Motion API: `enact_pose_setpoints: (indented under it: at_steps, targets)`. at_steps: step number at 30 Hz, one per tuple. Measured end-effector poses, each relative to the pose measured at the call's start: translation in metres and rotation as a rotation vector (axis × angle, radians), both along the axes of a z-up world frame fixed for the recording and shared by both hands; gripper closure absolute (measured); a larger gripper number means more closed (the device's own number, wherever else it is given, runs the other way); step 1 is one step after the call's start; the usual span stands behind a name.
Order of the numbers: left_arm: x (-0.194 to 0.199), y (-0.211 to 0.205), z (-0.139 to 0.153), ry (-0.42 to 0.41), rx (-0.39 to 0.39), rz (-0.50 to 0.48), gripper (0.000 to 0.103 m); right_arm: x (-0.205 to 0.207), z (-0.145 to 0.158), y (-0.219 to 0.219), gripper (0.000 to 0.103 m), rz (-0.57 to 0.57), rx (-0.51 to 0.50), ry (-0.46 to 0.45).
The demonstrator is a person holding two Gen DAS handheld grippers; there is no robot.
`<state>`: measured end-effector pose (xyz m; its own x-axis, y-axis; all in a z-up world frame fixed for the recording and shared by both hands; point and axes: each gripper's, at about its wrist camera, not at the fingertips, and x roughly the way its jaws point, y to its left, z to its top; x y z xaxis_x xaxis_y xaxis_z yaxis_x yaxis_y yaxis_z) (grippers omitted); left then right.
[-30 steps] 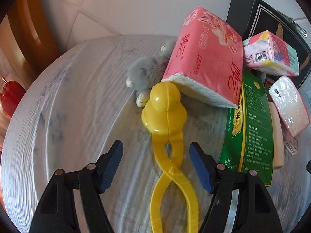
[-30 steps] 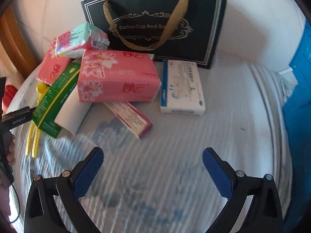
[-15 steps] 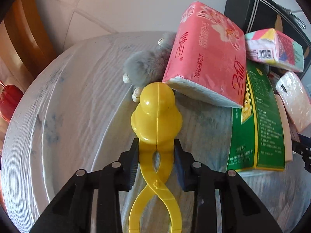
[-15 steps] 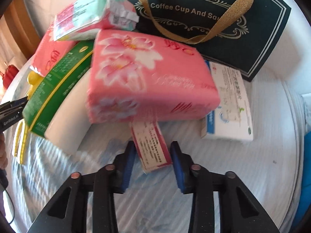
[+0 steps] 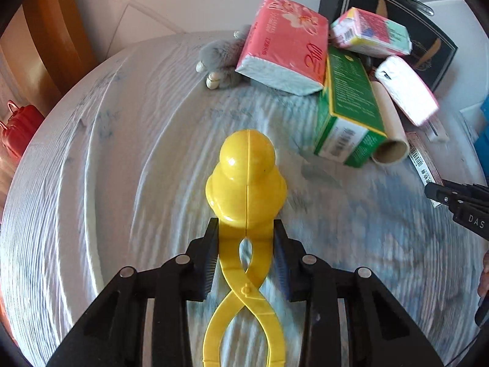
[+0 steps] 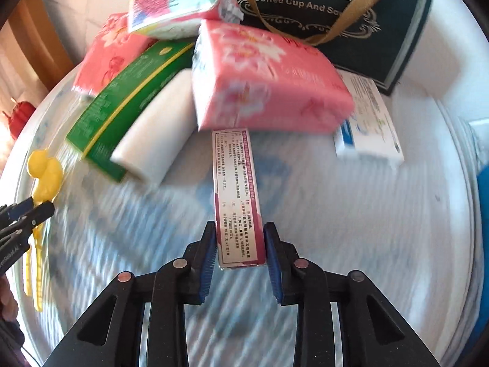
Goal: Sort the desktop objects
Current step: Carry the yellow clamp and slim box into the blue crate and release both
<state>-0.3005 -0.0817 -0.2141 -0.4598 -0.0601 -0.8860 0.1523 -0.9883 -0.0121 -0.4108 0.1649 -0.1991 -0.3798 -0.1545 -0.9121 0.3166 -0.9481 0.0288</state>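
Duck tongs (image 5: 246,183) dragged back, head forward, pinched by left tool (image 5: 246,238); right tool (image 6: 240,244) pinches box (image 6: 237,195).

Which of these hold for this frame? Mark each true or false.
1. The left tool is shut on the yellow duck-shaped tongs. True.
2. The right tool is open above bare cloth. False: it is shut on the slim maroon-edged box.
3. The green box leans beside a cardboard tube. True.
4. The dark gift bag lies flat under the tissue packs. False: it stands behind them.
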Motion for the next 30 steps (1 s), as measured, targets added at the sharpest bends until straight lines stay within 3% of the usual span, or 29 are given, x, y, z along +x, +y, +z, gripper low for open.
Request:
enact_pose_setpoints:
  at_steps: [7, 15, 30]
  targets:
    - [0.053, 0.021, 0.028, 0.005, 0.027, -0.052, 0.071, 0.079, 0.034, 0.025, 0.074, -0.056, -0.014, 0.032]
    - [0.1, 0.042, 0.097, 0.098, 0.004, -0.106, 0.071, 0.146, 0.083, 0.044, 0.074, -0.09, -0.066, 0.09]
    - [0.193, 0.105, 0.203, 0.347, -0.031, -0.22, 0.07, 0.273, 0.222, 0.097, 0.074, -0.164, -0.094, 0.447]
